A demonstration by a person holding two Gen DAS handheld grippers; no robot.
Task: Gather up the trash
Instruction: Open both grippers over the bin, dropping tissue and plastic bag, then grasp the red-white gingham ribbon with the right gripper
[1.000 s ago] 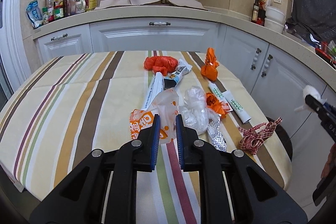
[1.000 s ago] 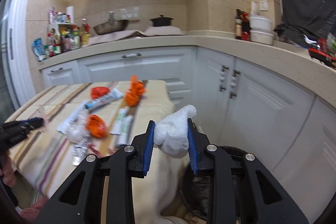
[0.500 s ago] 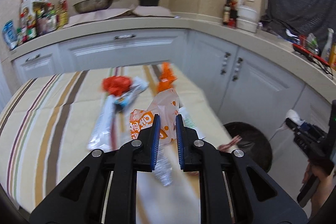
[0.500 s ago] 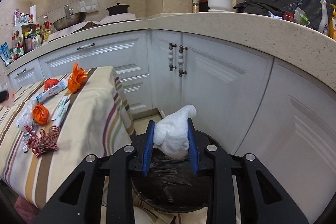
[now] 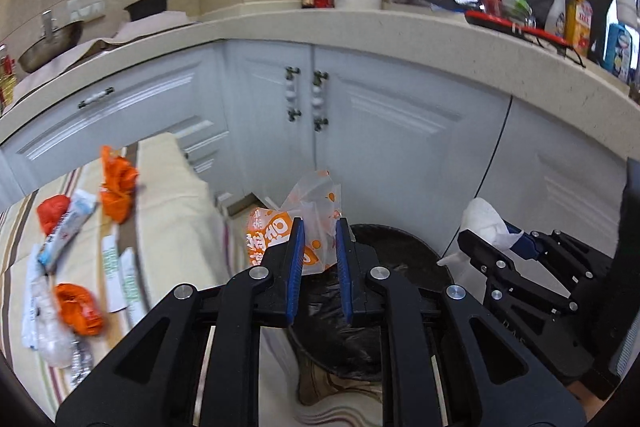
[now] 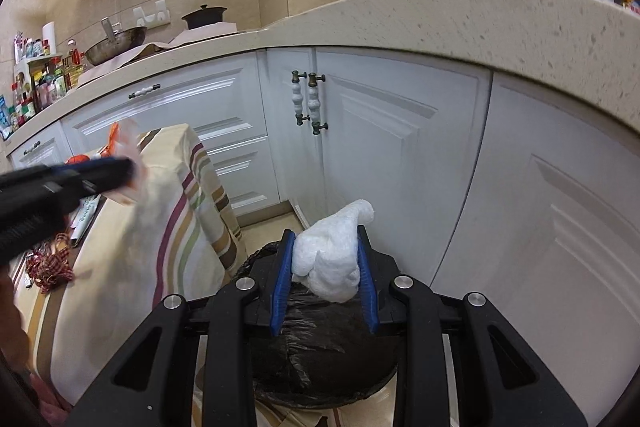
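At the lower centre of the left wrist view, the left gripper [image 5: 318, 227] has its blue-padded fingers clamped on a crumpled clear plastic bag with orange print [image 5: 294, 227], which rises above the fingertips over the near rim of the round bin lined with a black plastic bag [image 5: 400, 247]. At the right edge of that view the right gripper [image 5: 494, 241] shows from the side, pinching a crumpled white paper tissue [image 5: 482, 221] just beside the bin's far rim. In the right wrist view the same tissue [image 6: 334, 255] fills the gap between the fingers at centre frame, directly above the bin [image 6: 320, 347]. On the left of the left wrist view, the table with a striped cloth [image 5: 172, 195] carries more trash: crumpled orange plastic bags [image 5: 118, 189], a blue-and-white wrapper [image 5: 66, 229] and clear plastic [image 5: 44, 323]. White cabinet doors [image 5: 380, 131] stand behind the bin.
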